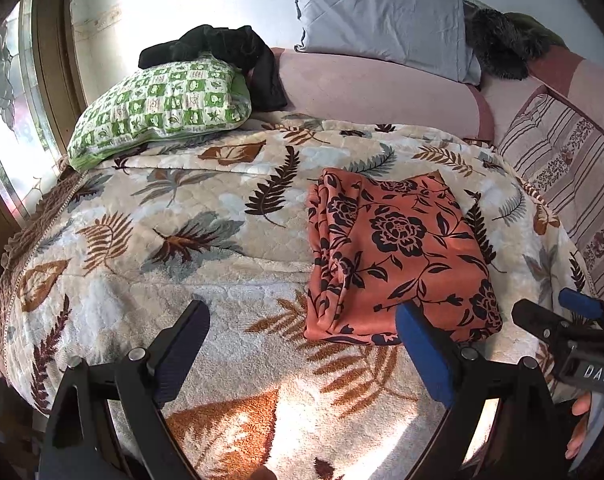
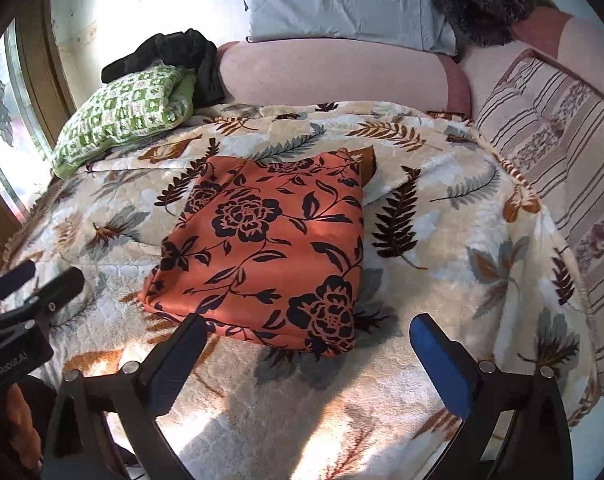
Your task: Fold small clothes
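Note:
An orange garment with black flowers [image 1: 394,256] lies folded into a flat rectangle on the leaf-patterned blanket [image 1: 161,216]. In the right wrist view the same garment [image 2: 269,248] sits just beyond the fingers. My left gripper [image 1: 302,320] is open, low over the blanket, its blue finger at the garment's near edge and nothing between the fingers. My right gripper [image 2: 306,336] is open too, hovering over the garment's near edge without holding it. The right gripper [image 1: 558,316] also shows at the right edge of the left wrist view.
A green checked pillow [image 1: 157,108] with a black garment [image 1: 225,52] on it lies at the back left. A grey-blue pillow [image 1: 382,20] leans on a pink bolster [image 1: 374,92]. A striped cushion [image 1: 570,176] is on the right, a window [image 1: 5,120] on the left.

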Tool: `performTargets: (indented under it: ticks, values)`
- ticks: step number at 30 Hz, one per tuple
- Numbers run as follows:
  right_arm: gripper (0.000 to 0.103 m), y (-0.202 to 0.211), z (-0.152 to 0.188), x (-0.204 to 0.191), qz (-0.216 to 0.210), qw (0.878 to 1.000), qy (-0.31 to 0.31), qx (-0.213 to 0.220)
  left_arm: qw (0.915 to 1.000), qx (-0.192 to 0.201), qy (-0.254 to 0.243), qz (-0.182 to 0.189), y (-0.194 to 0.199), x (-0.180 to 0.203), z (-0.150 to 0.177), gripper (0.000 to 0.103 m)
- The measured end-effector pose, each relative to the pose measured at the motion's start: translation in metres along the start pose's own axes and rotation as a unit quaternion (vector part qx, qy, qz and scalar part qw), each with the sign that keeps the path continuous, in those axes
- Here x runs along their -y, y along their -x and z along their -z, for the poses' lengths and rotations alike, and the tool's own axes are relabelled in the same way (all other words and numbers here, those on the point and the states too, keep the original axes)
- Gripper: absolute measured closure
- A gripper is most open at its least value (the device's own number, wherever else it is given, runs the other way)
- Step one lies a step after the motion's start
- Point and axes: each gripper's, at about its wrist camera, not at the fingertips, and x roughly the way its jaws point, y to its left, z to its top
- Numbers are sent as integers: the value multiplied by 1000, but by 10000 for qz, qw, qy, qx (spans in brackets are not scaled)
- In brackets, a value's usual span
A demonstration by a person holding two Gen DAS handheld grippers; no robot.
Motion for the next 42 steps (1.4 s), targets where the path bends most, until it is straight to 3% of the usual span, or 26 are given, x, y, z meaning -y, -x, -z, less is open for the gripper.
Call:
performTargets:
  ticks: [2,6,9,13,17,18,19,20,21,22,25,27,28,29,31,32,33,35,37,39,40,41,42]
  values:
    - [1,-13,-4,19,-701,9956,-607,-123,9992,-124,302,217,-6,-18,3,9]
    - [1,-52,-7,69,-1747,9643,-1969,-296,9955,-347,751,469,-32,-47,10,9]
    - [1,-89,-15,95,-1938,9499,-2390,-542,9950,-596,555,583,-62,-47,6,9]
    - [1,-136,-32,111,-2629,9217,-2711,-888,9920,-672,321,1022,-95,-29,-16,9]
    - [2,-169,-35,103,-2757,9129,-2714,-1302,9876,-904,162,1273,-133,-9,-27,10]
    - [3,-172,-36,97,-2639,9195,-2568,-1374,9848,-1212,172,1231,-151,-7,-23,30]
    - [12,-173,-37,91,-2531,9264,-2375,-1458,9768,-1687,256,1296,-172,-7,-14,54]
    - [19,-172,-37,84,-2474,9328,-2138,-1514,9669,-1850,646,1632,-180,-12,-8,67]
    - [39,-167,-40,76,-2314,9435,-1817,-1523,9674,-1687,854,1684,-174,-17,-6,72]
    - [65,-156,-45,67,-2052,9576,-1412,-1444,9703,-1596,766,1651,-166,-14,-7,78]
    - [66,-125,-49,37,-1228,9868,-134,-1046,9755,-1473,713,1470,-154,-4,4,81]
    - [63,-150,-36,43,-877,9874,43,-1319,9745,-1586,708,1417,-161,0,10,77]
    - [34,-170,-27,58,-925,9822,-309,-1604,9743,-1617,685,1411,-158,0,6,76]
    - [28,-179,-23,75,-1195,9742,-835,-1725,9728,-1632,710,1480,-152,-1,-1,76]
    - [26,-168,-28,95,-1923,9602,-1442,-1424,9755,-1414,635,1564,-138,-6,-20,70]
    - [22,-162,-35,102,-2139,9561,-1598,-1211,9788,-1197,513,1580,-133,-6,-32,58]
    - [14,-157,-44,108,-2190,9552,-1711,-1019,9826,-957,398,1541,-131,-8,-46,36]
    - [12,-159,-67,117,-2276,9536,-1834,-718,9877,-615,257,1414,-141,-12,-73,16]
    - [12,-182,-89,127,-2442,9449,-2055,-731,9878,-750,222,1350,-168,-10,-95,16]
    - [12,-215,-104,137,-2507,9338,-2400,-872,9775,-1219,265,1699,-207,-10,-106,16]
    - [12,-233,-109,136,-2615,9270,-2483,-1030,9747,-1509,292,1624,-228,-9,-104,18]
    - [12,-249,-112,135,-2605,9231,-2552,-1220,9700,-1806,431,1571,-247,-11,-99,39]
    - [20,-261,-113,128,-2606,9232,-2452,-1404,9568,-1976,763,1991,-255,-16,-94,67]
